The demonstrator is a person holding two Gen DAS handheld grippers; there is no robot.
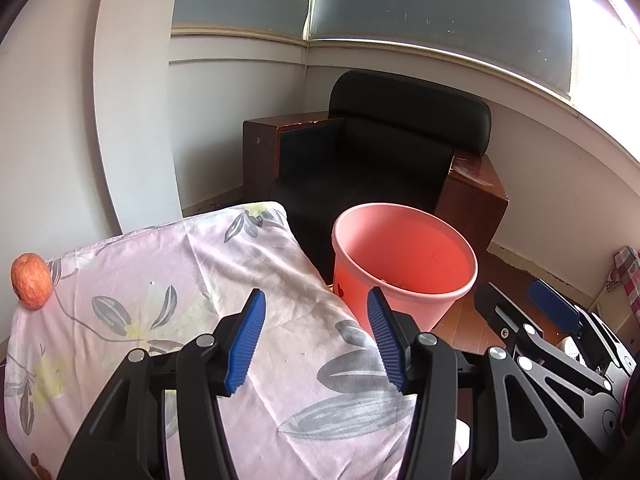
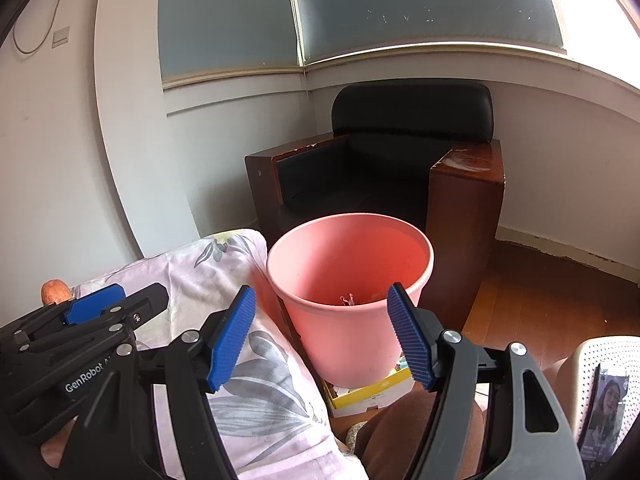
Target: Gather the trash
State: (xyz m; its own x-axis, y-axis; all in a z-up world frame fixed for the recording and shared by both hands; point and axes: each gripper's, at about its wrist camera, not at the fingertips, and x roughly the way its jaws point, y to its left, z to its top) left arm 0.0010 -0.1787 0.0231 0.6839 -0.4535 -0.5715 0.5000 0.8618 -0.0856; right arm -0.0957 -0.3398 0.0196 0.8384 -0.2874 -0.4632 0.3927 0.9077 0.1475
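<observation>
While both grippers hang empty with jaws spread, the apple (image 1: 32, 281) sits at the floral cloth's (image 1: 200, 320) far edge, about ten o'clock from the left gripper (image 1: 316, 340). Left is nearer; right gripper (image 2: 320, 338) faces the pink bin (image 2: 350, 280) at twelve. The apple is roundish, no clear long axis.

I see a black leather armchair (image 2: 400, 160) in the corner, frosted windows (image 2: 400, 4) above, wooden floor (image 2: 552, 300) below.
</observation>
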